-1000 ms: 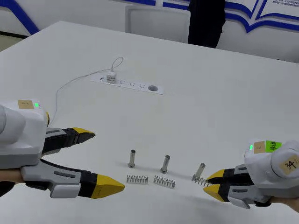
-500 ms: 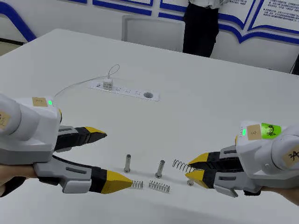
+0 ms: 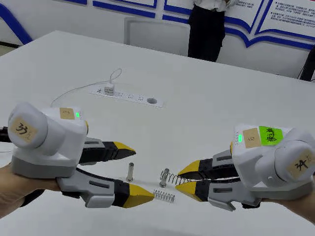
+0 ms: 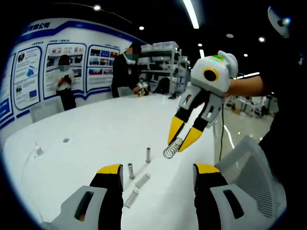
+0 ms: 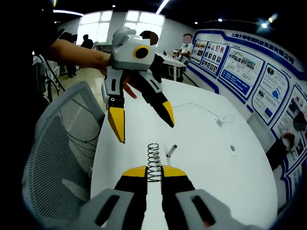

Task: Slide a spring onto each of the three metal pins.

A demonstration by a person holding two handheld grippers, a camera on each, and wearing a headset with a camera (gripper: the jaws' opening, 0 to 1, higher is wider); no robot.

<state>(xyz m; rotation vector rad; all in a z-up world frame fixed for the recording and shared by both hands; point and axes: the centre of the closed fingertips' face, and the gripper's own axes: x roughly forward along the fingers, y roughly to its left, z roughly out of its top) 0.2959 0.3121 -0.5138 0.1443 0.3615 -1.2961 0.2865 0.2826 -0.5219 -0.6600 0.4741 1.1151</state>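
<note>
None of the three fittings is seen done: one spring is pinched in the right gripper beside a pin, two loose springs are left lying, and the left gripper is held spread

The head view looks forward and down, close over the table. The gripper views sit low, facing each other, probably sharing the pins.

A white worktop stands before a far wall of blue-trimmed poster boards; a grey mesh chair near, strip lights overhead.
</note>
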